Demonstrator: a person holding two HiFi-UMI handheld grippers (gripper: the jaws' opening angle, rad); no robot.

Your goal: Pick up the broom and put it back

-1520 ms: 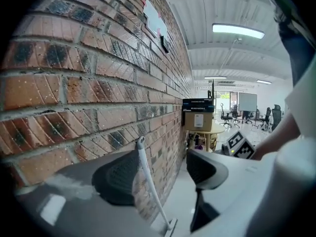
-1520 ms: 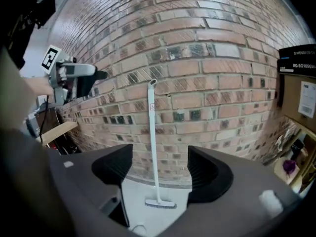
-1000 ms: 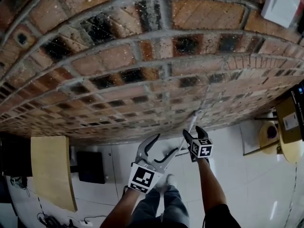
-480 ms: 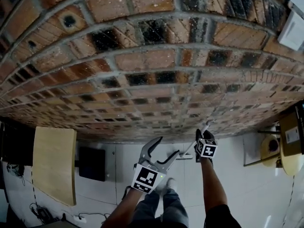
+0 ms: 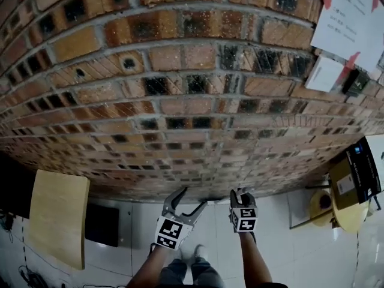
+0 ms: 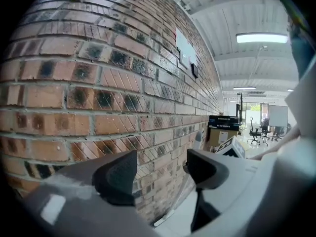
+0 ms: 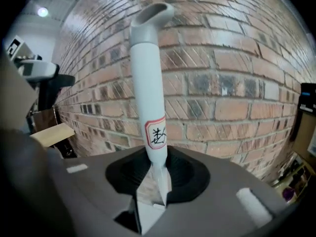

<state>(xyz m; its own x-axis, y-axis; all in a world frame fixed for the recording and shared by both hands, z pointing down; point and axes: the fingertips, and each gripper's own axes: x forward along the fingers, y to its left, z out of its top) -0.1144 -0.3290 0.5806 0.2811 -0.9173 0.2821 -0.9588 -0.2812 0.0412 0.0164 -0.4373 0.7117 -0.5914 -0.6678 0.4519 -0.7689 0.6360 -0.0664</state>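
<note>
Two fingers [image 7: 190, 174] of the right gripper [image 7: 154, 179] pinch the broom [image 7: 149, 83] on its white handle, just below a red-edged label. Its looped top rises above them, close before the brick wall [image 5: 180, 71]. The left gripper [image 6: 159, 174] has its fingers wide apart, holding nothing, just beside the right. Bare floor [image 5: 282, 239] lies to the right, and a wooden board [image 5: 57, 221] is at the left.

White broom handle [image 7: 149, 83], red-bordered label [image 7: 156, 135], upright before brick wall [image 7: 237, 98]

A red-bordered sticker [image 7: 156, 132] on the broom handle [image 7: 147, 78] bears a handwritten black character, not legible.
</note>
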